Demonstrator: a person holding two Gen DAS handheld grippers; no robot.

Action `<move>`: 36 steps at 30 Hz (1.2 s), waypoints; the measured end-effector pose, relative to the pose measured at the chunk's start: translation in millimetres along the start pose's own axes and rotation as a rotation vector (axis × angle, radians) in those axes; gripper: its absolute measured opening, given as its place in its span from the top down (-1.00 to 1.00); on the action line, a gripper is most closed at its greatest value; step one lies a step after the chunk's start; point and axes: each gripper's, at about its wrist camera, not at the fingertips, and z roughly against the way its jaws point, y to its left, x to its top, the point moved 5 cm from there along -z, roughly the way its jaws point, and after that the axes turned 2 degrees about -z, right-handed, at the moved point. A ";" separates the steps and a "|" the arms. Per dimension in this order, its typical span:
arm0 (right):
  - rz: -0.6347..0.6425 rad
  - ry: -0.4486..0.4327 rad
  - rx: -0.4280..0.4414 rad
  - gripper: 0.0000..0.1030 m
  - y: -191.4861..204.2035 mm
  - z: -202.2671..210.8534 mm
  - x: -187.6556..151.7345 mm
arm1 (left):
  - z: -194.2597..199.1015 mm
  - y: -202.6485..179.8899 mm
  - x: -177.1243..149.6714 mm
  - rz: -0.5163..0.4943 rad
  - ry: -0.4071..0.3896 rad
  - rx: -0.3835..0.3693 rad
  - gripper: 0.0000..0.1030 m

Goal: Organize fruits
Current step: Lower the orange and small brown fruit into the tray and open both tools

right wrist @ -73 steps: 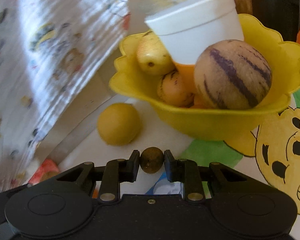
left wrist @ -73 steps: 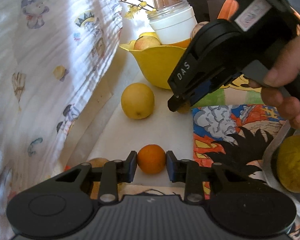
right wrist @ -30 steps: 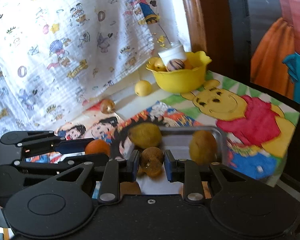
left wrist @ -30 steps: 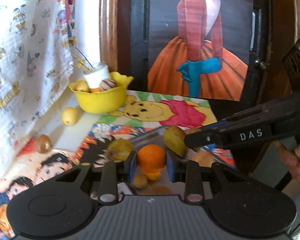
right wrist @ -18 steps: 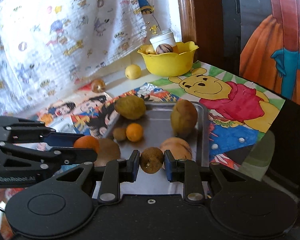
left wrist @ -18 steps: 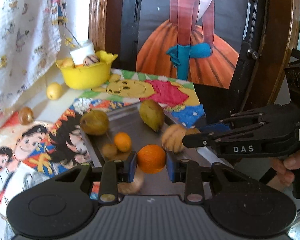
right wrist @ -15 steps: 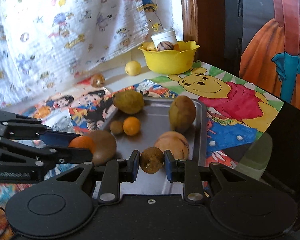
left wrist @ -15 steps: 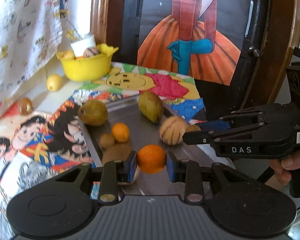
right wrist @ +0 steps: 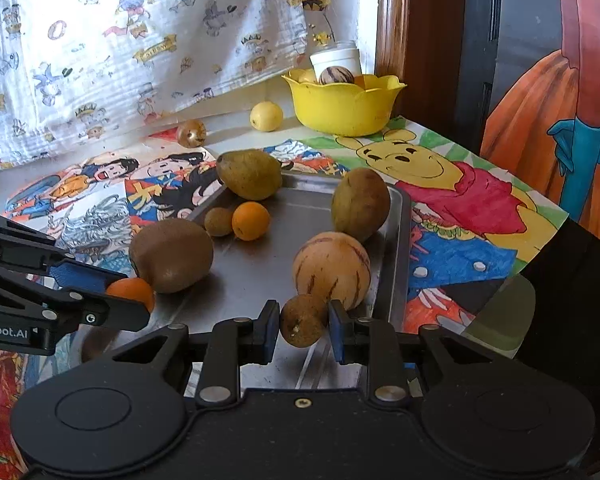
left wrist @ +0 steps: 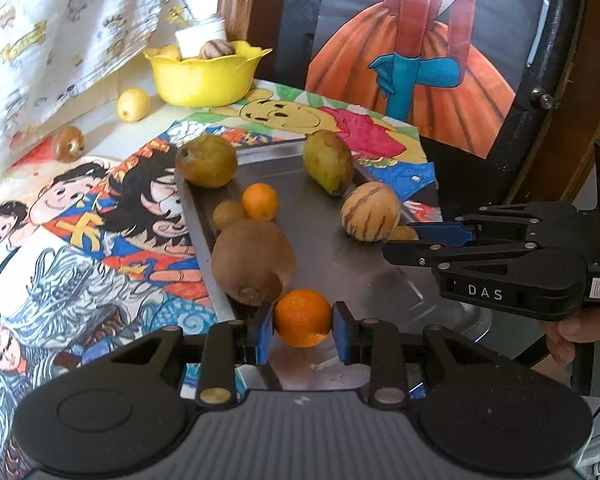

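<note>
Fruits are mostly sitting on the metal tray (right wrist: pixel 396 240) right now, and each set of tongs has one more clamped over its near end. Left gripper (left wrist: pixel 302 330) is clenched on a small orange (left wrist: pixel 302 317), which sits right up against a big kiwi (left wrist: pixel 252 266) by the tray's left edge. Right gripper (right wrist: pixel 304 326) is clenched on a small brown round fruit (right wrist: pixel 302 320), just in front of a striped melon (right wrist: pixel 331 270) near the tray's right edge.

On the tray there's also a second orange (right wrist: pixel 251 221) touching a little brown fruit (right wrist: pixel 218 221), plus two greenish pears: one (right wrist: pixel 249 174) at the far left corner, the other (right wrist: pixel 361 204) on the right side.

Farther back, a yellow bowl (right wrist: pixel 342 110) holds a white cup and a couple more fruits. A yellow fruit (right wrist: pixel 266 116) and a brown one (right wrist: pixel 191 133) lie loose on the table beside the cartoon mats (right wrist: pixel 460 200), well apart from the tray.
</note>
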 end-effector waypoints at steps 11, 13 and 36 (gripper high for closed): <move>-0.004 0.002 -0.001 0.45 -2.1 -9.3 -5.2 | -6.8 2.4 -4.2 0.005 0.015 0.028 0.34; -0.007 0.003 -0.004 0.45 -2.3 -9.8 -5.8 | -7.6 2.9 -4.7 0.006 0.019 0.030 0.34; -0.014 -0.003 0.005 0.19 -2.6 8.0 -8.3 | 2.7 -2.0 -8.7 0.040 0.017 0.002 -0.04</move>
